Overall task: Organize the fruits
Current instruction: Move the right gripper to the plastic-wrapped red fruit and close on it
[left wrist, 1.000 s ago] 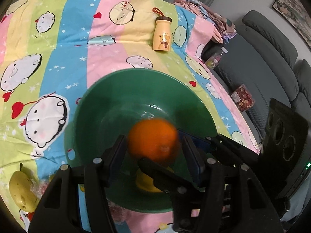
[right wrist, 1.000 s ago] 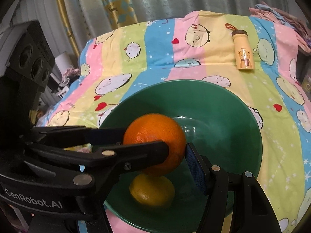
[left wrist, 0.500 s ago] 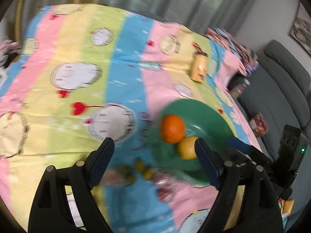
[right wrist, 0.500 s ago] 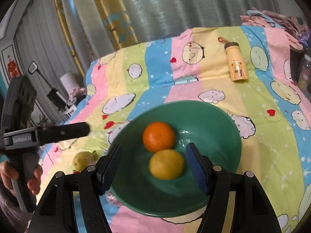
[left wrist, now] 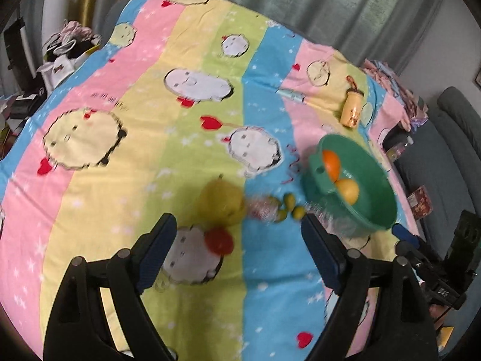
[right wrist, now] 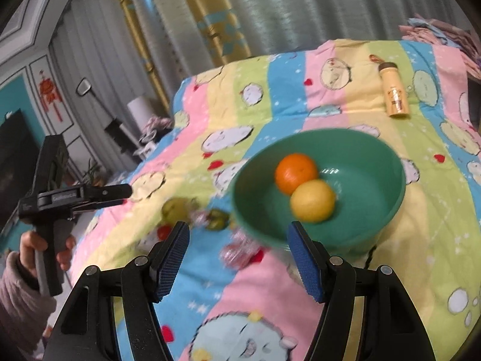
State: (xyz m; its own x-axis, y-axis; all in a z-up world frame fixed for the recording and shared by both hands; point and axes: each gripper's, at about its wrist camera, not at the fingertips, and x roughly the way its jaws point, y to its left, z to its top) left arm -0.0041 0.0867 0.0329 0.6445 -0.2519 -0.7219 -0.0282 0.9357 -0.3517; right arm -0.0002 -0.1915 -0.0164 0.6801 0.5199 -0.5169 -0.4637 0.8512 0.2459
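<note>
A green bowl point(right wrist: 372, 210) on the striped bedspread holds an orange point(right wrist: 296, 173) and a yellow lemon point(right wrist: 312, 200); the bowl also shows in the left wrist view point(left wrist: 375, 210). Left of it lie a yellow pear point(left wrist: 221, 200), a small red fruit point(left wrist: 219, 240), small green fruits point(left wrist: 290, 207) and clear wrappers point(left wrist: 260, 209). My left gripper point(left wrist: 237, 249) is open and empty, above the pear and red fruit. My right gripper point(right wrist: 237, 255) is open and empty, in front of the bowl's near rim. The left gripper also shows at the far left of the right wrist view point(right wrist: 126, 195).
A small yellow bottle point(right wrist: 393, 96) lies on the bedspread behind the bowl. A grey sofa point(left wrist: 451, 156) stands to the right of the bed, folded clothes point(right wrist: 436, 33) at the far right corner. Curtains hang behind, and clutter sits by the left bed edge.
The orange left my left gripper and now lies in the bowl. My left gripper has moved left and back over the pear. My right gripper has pulled back from the bowl.
</note>
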